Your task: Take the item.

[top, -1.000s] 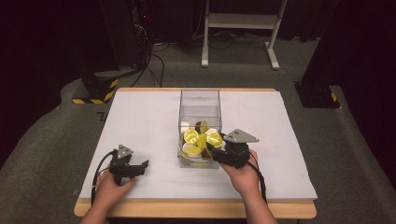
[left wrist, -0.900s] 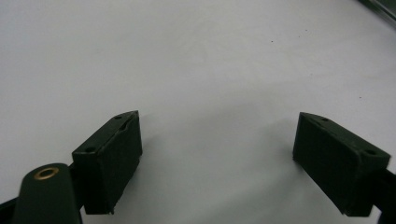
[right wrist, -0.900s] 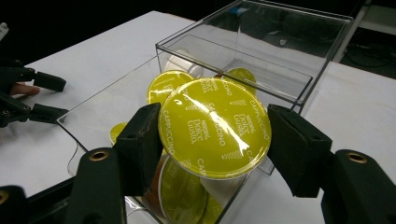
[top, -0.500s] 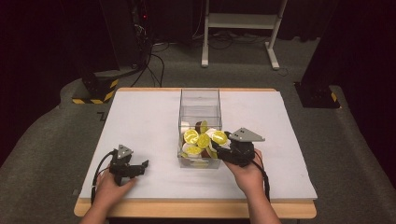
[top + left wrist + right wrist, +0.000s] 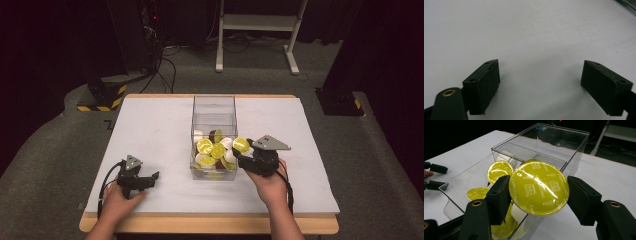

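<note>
The right gripper (image 5: 537,195) clamps a yellow-lidded coffee capsule (image 5: 538,188) above the clear bin (image 5: 214,107). The left gripper (image 5: 541,82), fingers (image 5: 482,83) apart, idles on the bench (image 5: 150,125). Next, probably carry the capsule clear without snagging the wall.

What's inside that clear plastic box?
The clear box holds coffee capsules with yellow and white tops, piled at its near end. Those lower in the pile are covered.

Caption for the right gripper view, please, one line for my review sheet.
Right gripper shut on a yellow-lidded coffee capsule, held above the clear plastic box of capsules.
</note>
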`<state>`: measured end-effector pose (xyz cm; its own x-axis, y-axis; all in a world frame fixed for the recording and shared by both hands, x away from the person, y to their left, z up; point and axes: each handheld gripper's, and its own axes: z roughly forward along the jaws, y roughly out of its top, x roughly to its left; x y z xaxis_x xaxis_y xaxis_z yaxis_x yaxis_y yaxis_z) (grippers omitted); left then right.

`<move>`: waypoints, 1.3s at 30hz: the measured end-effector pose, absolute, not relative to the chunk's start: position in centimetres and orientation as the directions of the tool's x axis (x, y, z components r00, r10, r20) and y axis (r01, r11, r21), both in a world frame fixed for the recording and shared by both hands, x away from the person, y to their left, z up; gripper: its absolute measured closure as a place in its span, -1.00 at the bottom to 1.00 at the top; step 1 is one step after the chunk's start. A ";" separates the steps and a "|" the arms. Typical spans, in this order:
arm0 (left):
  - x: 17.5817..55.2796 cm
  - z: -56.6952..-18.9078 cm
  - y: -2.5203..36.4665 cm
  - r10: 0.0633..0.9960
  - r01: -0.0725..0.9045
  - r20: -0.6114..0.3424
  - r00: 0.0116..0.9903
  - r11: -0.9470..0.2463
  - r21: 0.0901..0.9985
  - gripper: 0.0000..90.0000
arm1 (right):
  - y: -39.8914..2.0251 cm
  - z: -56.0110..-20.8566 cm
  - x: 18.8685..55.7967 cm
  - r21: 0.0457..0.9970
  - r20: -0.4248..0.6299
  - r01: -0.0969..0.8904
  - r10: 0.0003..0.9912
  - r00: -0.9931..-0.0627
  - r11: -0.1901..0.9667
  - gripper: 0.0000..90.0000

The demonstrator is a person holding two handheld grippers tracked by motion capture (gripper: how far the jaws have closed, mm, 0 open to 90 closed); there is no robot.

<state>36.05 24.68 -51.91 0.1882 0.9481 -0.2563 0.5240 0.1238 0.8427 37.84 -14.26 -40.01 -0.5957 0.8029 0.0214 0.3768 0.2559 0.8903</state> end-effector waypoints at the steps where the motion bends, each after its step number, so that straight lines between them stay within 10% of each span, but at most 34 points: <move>1: 36.1 -51.9 24.7 0.948 0.524 -0.256 0.188 0.124 0.843 -0.65 | -14.4 -40.0 37.9 0.891 0.020 0.376 0.806 -0.592 0.254 -0.14; 39: 36.0 -51.9 24.7 0.949 0.528 -0.250 0.192 0.115 0.841 -0.65 | -22.7 -44.7 42.2 0.844 0.022 0.511 0.942 -0.336 0.163 -0.14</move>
